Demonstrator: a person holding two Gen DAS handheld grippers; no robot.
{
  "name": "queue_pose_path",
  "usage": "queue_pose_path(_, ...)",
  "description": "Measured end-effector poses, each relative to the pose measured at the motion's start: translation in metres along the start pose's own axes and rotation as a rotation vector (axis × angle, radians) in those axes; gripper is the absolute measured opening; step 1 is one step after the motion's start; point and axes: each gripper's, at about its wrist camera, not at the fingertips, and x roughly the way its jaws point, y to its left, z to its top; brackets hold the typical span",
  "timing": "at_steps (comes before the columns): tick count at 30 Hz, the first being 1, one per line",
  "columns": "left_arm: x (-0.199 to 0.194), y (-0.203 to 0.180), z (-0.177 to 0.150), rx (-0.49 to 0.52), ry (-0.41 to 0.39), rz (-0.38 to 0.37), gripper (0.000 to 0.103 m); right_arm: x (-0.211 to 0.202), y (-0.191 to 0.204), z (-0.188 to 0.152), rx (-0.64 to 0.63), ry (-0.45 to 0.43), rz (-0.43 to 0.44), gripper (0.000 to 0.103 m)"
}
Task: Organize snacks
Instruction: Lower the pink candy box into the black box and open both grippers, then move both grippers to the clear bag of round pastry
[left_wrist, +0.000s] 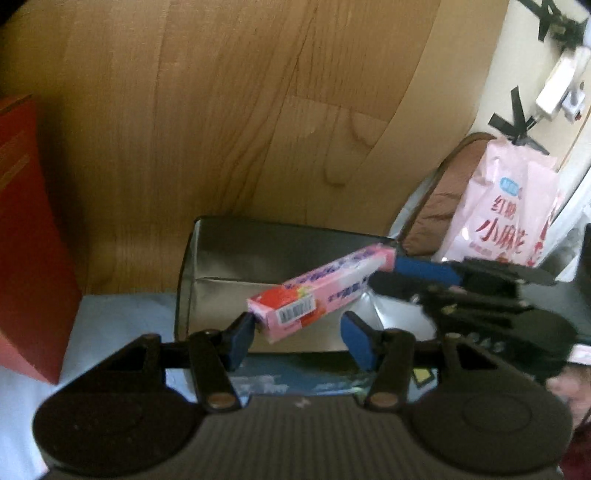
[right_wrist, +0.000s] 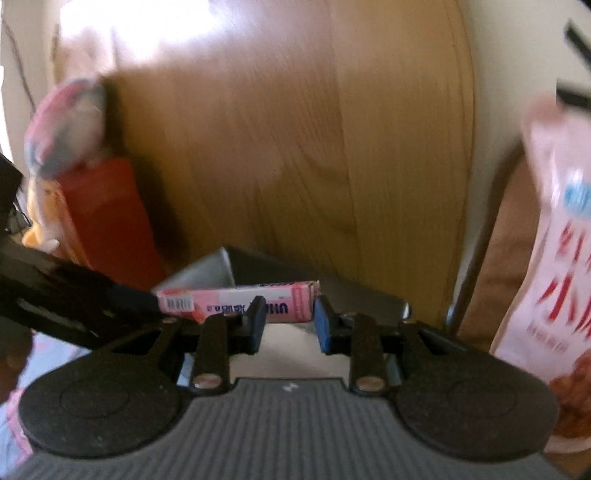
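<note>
A long pink snack box (left_wrist: 314, 291) with a strawberry print hangs over an open foil-lined bag (left_wrist: 258, 254). In the left wrist view my left gripper (left_wrist: 299, 338) is open, its left pad touching the box's near end. My right gripper reaches in from the right, its blue fingers (left_wrist: 424, 267) meeting the box's far end. In the right wrist view the box (right_wrist: 240, 301) lies across in front of my right gripper (right_wrist: 288, 321), whose pads stand apart around its right end. The left gripper's finger (right_wrist: 129, 295) touches its other end.
A wooden headboard (left_wrist: 221, 110) stands behind the bag. A red box (left_wrist: 29, 240) stands at the left. A pink snack pouch (left_wrist: 506, 206) leans on a brown cushion (left_wrist: 443, 206) at the right. Light blue bedding (left_wrist: 110, 317) lies beneath.
</note>
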Motion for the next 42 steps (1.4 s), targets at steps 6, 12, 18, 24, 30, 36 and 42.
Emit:
queue_pose_path(6, -0.038, 0.009, -0.022, 0.016, -0.073, -0.005, 0.067, -0.04, -0.008, -0.015, 0.04, -0.096, -0.086, 0.053)
queue_pose_path(12, -0.068, 0.034, -0.081, -0.042, -0.106, 0.034, 0.075, -0.088, 0.025, -0.064, 0.132, -0.054, 0.214, 0.052)
queue_pose_path(18, -0.059, 0.022, -0.119, -0.043, -0.086, 0.102, 0.069, -0.044, 0.058, -0.1, 0.183, 0.086, 0.201, 0.048)
queue_pose_path(24, -0.082, 0.011, -0.17, -0.123, -0.071, 0.024, 0.069, -0.067, 0.067, -0.12, 0.225, 0.095, 0.215, 0.048)
queue_pose_path(30, -0.109, -0.005, -0.214, -0.073, -0.125, 0.016, 0.069, -0.104, 0.086, -0.15, 0.219, 0.082, 0.235, 0.048)
queue_pose_path(36, -0.153, 0.009, -0.223, -0.086, -0.209, -0.01, 0.077, -0.133, 0.083, -0.156, 0.31, -0.039, 0.226, 0.049)
queue_pose_path(42, -0.171, 0.046, -0.222, -0.235, -0.211, -0.084, 0.078, -0.14, 0.11, -0.146, 0.145, -0.044, 0.227, 0.049)
